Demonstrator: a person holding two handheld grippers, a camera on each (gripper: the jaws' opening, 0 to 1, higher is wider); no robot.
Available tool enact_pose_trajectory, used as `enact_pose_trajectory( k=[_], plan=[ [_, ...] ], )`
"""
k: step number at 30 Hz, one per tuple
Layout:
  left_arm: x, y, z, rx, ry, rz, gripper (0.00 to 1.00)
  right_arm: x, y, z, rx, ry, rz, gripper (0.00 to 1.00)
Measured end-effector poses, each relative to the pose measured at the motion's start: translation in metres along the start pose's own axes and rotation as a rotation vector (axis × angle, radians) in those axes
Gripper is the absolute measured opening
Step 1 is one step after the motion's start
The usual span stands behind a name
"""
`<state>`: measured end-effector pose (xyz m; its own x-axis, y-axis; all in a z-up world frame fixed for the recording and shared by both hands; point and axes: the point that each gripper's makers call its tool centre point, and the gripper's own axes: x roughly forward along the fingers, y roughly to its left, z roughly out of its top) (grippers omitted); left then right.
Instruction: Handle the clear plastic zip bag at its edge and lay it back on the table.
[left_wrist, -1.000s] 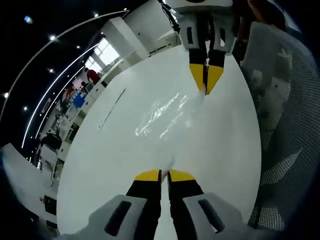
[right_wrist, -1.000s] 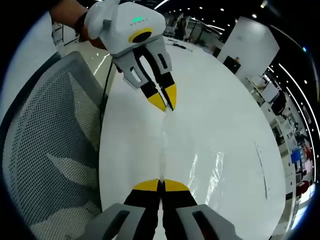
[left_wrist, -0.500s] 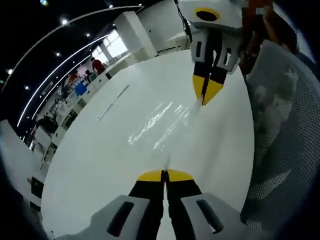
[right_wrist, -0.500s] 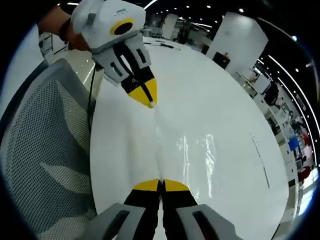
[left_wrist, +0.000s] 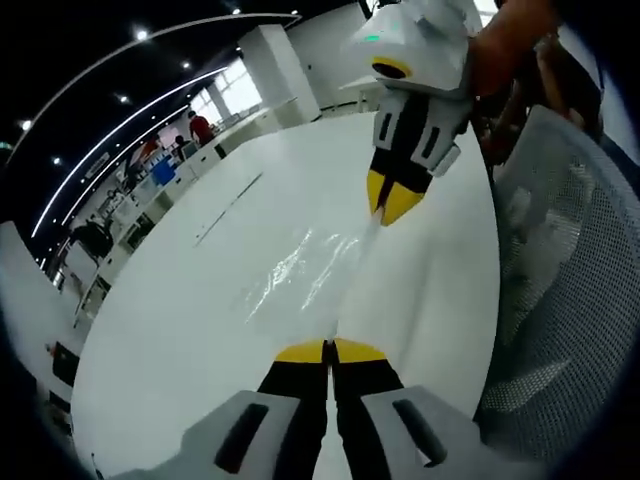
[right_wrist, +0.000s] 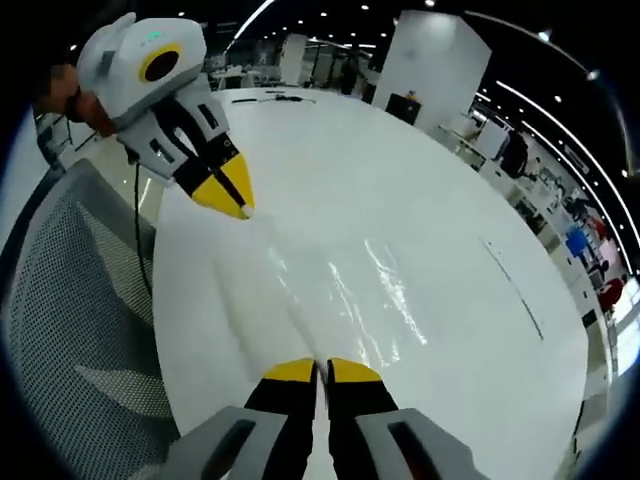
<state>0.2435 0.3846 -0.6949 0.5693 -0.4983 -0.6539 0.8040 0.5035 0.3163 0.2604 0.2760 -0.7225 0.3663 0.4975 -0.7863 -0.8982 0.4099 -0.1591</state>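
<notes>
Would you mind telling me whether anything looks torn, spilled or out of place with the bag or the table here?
Nothing stands out. The clear plastic zip bag is stretched between the left gripper and right gripper, each shut on one edge, over the white table. It looks whole and empty, with only glare and creases showing. No spill shows.

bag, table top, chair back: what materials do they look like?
Bag: thin clear plastic film, glossy; streaky glare, table shows through. Table: smooth white top, likely laminate; coating unclear. Chair back: grey mesh, probably woven fabric; holes visible.
</notes>
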Motion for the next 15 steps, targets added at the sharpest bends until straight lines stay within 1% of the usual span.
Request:
enact_pose_trajectory(
  k=[4,6,10,15],
  plan=[
    [0.005,0.001,-0.004,0.001,0.018,0.011,0.00,-0.001,-0.006,0.005,0.002,-0.007,-0.018,0.07],
    [0.004,0.001,-0.005,-0.007,0.022,0.012,0.00,-0.005,-0.010,0.012,-0.017,-0.027,-0.030,0.10],
    [0.002,0.000,-0.006,-0.010,0.025,0.013,0.00,-0.013,-0.012,0.024,-0.065,-0.059,-0.030,0.13],
    [0.001,0.000,-0.007,-0.008,0.030,0.010,0.00,-0.018,-0.008,0.035,-0.122,-0.092,-0.022,0.17]
  ],
)
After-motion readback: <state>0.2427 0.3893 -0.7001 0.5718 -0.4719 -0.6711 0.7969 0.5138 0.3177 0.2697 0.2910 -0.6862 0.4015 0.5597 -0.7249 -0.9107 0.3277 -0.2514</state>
